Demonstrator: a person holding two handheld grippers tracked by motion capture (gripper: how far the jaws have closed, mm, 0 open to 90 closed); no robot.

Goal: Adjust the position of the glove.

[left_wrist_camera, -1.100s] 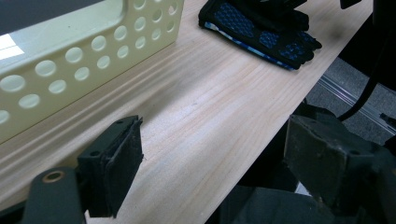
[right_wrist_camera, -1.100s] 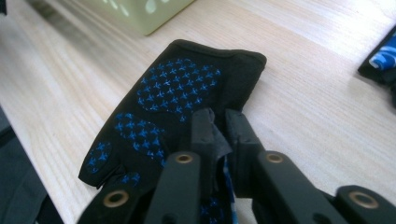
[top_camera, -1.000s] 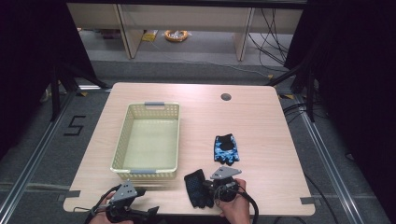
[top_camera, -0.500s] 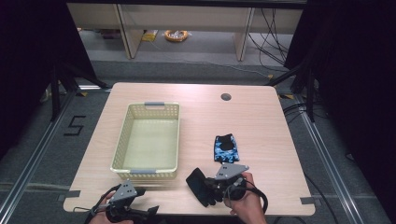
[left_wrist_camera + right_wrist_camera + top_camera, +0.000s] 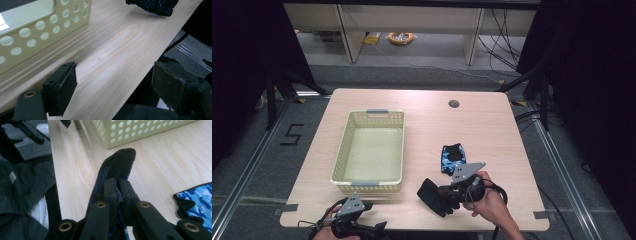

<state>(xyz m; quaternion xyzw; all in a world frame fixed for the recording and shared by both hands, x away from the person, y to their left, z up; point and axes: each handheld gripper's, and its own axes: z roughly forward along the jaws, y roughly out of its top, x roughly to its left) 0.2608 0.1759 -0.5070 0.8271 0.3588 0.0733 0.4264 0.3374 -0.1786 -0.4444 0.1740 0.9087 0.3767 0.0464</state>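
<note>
Right gripper clamped on a black glove lifted above the table's near edge, blue camouflage glove lying just behind, left gripper jaws spread wide, empty, beside the cream basket.

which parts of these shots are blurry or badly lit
High view: table evenly lit, surroundings nearly black. Left gripper view: the near fingers are soft, with glare on the basket. Right gripper view: the black glove is sharp, the basket behind it soft.
</note>
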